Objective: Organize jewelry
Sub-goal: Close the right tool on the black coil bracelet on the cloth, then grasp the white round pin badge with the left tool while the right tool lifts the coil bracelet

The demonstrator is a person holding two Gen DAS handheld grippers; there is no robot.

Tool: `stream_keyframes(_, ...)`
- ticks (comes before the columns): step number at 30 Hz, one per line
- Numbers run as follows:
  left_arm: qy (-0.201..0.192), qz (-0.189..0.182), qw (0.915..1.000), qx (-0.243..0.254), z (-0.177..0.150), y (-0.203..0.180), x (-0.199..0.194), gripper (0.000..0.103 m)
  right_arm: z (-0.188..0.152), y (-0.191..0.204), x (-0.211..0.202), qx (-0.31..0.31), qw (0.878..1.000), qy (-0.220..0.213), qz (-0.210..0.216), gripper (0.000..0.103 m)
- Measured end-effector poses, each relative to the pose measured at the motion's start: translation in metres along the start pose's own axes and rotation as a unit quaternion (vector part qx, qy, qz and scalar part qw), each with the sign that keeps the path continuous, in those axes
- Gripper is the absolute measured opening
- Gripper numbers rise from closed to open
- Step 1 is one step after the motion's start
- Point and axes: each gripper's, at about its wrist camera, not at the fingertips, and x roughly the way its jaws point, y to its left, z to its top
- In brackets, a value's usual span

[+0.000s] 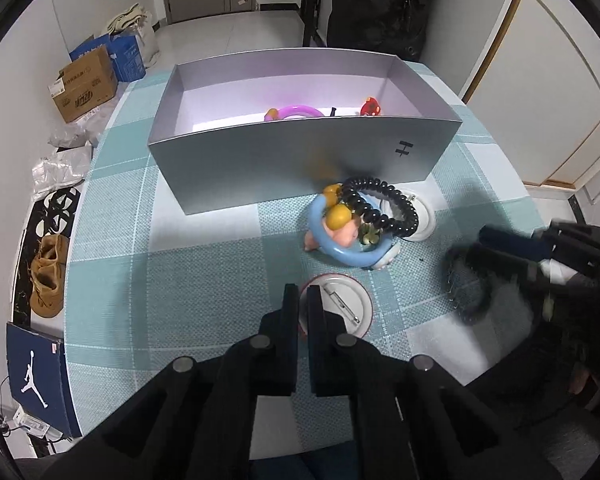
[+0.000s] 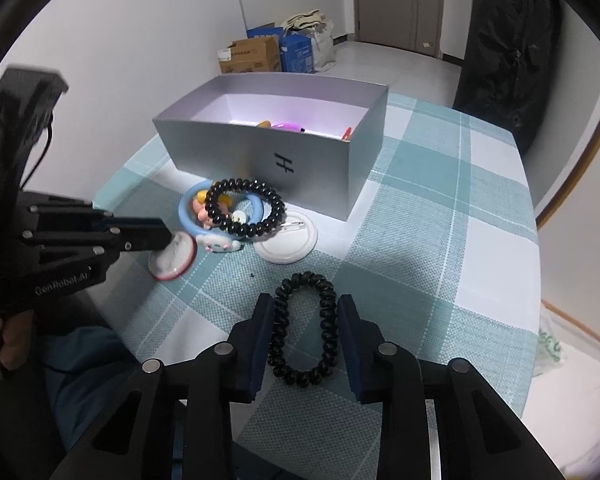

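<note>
Well, the right gripper (image 2: 303, 334) sat low over the woven, teal-and-white checked tablecloth (image 2: 440, 240), its padded fingers (image 2: 260, 344) spread on either side of a black spiral hair tie (image 2: 302, 330). That coiled, glossy loop lay flat as an oval, its long axis running near to far, straight along the fingers; whether the pads touched it, I couldn't tell. To the left, the left gripper (image 1: 303, 312) had its fingers (image 1: 290, 320) drawn almost together, a thin slit between them, hovering at the left edge of a round, red-rimmed pin badge (image 1: 340, 308) lying back-up with its metal pin showing. Just beyond it sat a heap: a smooth blue plastic ring (image 1: 348, 252) with small cartoon charms, a second black spiral coil (image 1: 384, 208) draped over it, and a white round badge (image 1: 418, 220) beneath. Farther back stood the silver-grey, matte cardboard box (image 1: 284, 168), rectangular, open-topped, holding a purple ring (image 1: 296, 112) and a red charm (image 1: 371, 107).
</note>
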Motion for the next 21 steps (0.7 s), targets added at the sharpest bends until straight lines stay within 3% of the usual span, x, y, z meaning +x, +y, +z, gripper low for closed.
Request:
stream_keyframes(1, -0.002, -0.004, 1.0000, -0.002, 0.002, -0.001, 0.001, 0.000, 0.001, -0.004, 0.000, 0.011, 1.000, 0.000, 0.010, 0.001)
stream_keyframes(8, -0.022, -0.024, 0.9990, -0.032, 0.004, 0.007, -0.011, 0.000, 0.003, -0.013, -0.004, 0.040, 0.999, -0.006, 0.023, 0.001)
stream_keyframes(12, -0.013, -0.042, 0.9982, -0.041, 0.002, 0.004, -0.011, 0.001, 0.002, -0.013, -0.008, 0.044, 0.998, -0.008, 0.044, 0.004)
stream_keyframes(14, -0.001, -0.040, 0.9985, -0.037, 0.002, 0.001, -0.008, 0.016, 0.001, -0.009, -0.004, 0.039, 0.998, 0.002, 0.052, 0.007)
stream_keyframes(15, 0.001, -0.040, 0.9987, -0.032, 0.002, -0.001, -0.007, 0.020, 0.000, -0.006, -0.002, 0.034, 0.998, 0.007, 0.048, 0.012)
stream_keyframes(16, -0.001, -0.038, 0.9989, -0.027, 0.002, -0.004, -0.008, 0.027, 0.000, -0.002, 0.000, 0.024, 0.999, 0.012, 0.041, 0.025)
stream_keyframes(19, -0.004, -0.028, 0.9996, -0.007, 0.001, -0.012, -0.006, 0.051, -0.001, 0.009, 0.000, -0.003, 0.999, 0.010, 0.032, 0.038)
stream_keyframes(21, 0.002, -0.015, 0.9999, 0.006, 0.001, -0.016, -0.001, 0.052, -0.003, 0.014, 0.002, -0.018, 0.999, 0.015, 0.026, 0.038)
